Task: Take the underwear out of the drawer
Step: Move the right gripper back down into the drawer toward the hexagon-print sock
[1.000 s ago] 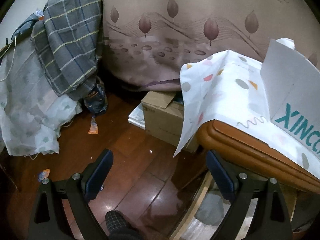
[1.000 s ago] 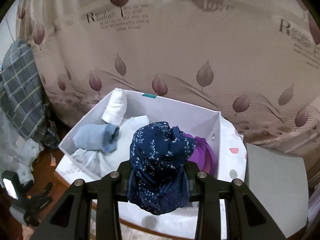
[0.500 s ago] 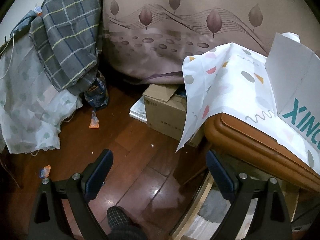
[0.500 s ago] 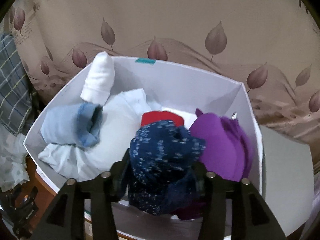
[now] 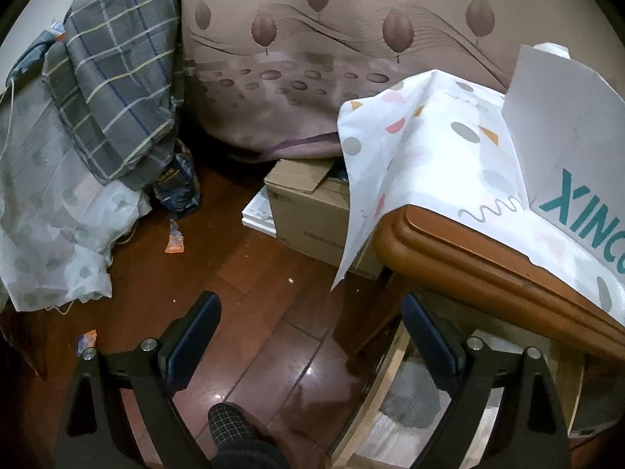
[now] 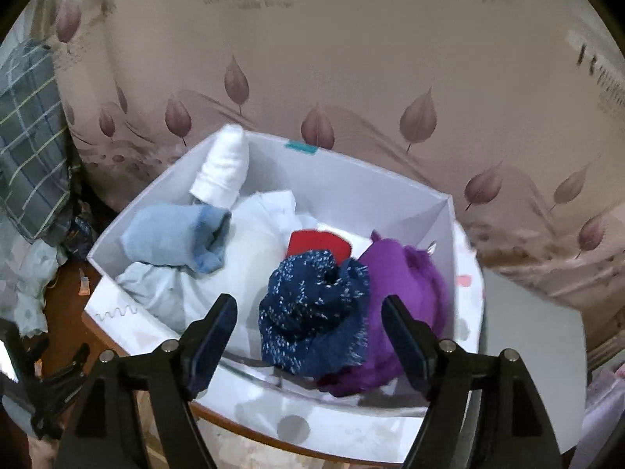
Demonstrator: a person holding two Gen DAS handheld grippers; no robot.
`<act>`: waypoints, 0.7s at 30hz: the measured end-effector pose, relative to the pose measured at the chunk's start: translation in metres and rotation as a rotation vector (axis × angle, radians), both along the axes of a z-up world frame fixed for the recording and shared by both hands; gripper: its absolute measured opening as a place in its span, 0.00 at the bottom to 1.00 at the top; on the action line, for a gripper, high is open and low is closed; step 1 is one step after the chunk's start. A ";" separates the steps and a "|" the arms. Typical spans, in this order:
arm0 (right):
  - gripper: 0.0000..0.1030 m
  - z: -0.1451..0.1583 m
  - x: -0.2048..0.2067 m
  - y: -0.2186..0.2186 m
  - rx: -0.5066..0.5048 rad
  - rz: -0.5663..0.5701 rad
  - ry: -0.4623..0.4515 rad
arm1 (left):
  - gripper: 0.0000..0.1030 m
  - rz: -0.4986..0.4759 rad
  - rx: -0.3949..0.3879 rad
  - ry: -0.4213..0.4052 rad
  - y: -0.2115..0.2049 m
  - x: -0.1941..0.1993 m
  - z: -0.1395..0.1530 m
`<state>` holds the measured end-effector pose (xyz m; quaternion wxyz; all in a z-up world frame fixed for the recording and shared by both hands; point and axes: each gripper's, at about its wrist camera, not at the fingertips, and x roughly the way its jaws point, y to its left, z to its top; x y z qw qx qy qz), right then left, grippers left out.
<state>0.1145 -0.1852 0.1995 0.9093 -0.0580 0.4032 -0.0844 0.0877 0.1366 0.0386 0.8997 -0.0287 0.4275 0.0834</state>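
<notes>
In the right wrist view a white box drawer point(image 6: 351, 179) stands on a cloth-covered table. It holds a navy speckled underwear roll point(image 6: 312, 308), a purple piece point(image 6: 406, 285), a red piece point(image 6: 318, 244), a light blue roll point(image 6: 175, 234), a white roll point(image 6: 222, 168) and pale white cloth point(image 6: 250, 258). My right gripper point(image 6: 308, 312) is open, its fingers either side of the navy roll, which rests in the box. My left gripper point(image 5: 308, 320) is open and empty above the wooden floor, left of the table; the box's outer wall point(image 5: 566, 125) shows at right.
A patterned tablecloth point(image 5: 422, 148) hangs over the table's wooden edge point(image 5: 468, 258). A cardboard box point(image 5: 308, 211) sits on the floor under it. Plaid cloth point(image 5: 117, 78) and pale fabric point(image 5: 47, 226) pile up at left. A leaf-print curtain point(image 6: 351, 58) hangs behind.
My right gripper opened and let go of the navy roll, which now lies in the box beside the purple piece. The left gripper stayed open and barely shifted.
</notes>
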 end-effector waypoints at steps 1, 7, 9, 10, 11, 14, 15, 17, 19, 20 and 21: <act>0.76 0.006 -0.006 0.002 -0.010 0.009 -0.016 | 0.90 -0.006 0.004 0.000 -0.002 0.000 0.000; 0.76 0.013 -0.078 0.034 -0.096 0.214 -0.112 | 0.90 -0.019 0.023 0.007 -0.007 0.000 -0.001; 0.76 -0.004 -0.100 0.048 -0.131 0.288 -0.099 | 0.90 -0.017 0.028 0.005 -0.008 0.000 -0.001; 0.76 -0.016 -0.108 0.054 -0.142 0.325 -0.082 | 0.90 -0.019 0.031 0.005 -0.008 0.000 -0.001; 0.76 -0.030 -0.116 0.060 -0.150 0.360 -0.058 | 0.90 -0.018 0.033 0.005 -0.008 0.000 -0.002; 0.76 -0.086 -0.129 0.075 -0.154 0.468 0.045 | 0.90 -0.018 0.037 -0.001 -0.009 -0.002 -0.002; 0.76 -0.104 -0.130 0.078 -0.155 0.492 0.078 | 0.90 -0.015 0.036 0.001 -0.008 -0.002 -0.002; 0.76 -0.139 -0.126 0.083 -0.149 0.529 0.142 | 0.90 -0.011 0.029 0.006 -0.007 -0.003 -0.003; 0.76 -0.167 -0.119 0.088 -0.149 0.551 0.188 | 0.90 -0.002 0.017 0.012 -0.004 -0.002 -0.003; 0.76 -0.184 -0.113 0.090 -0.154 0.567 0.208 | 0.90 0.003 0.018 0.013 -0.002 -0.002 -0.003; 0.76 -0.192 -0.109 0.091 -0.159 0.575 0.217 | 0.90 0.008 0.018 0.020 -0.001 -0.002 -0.003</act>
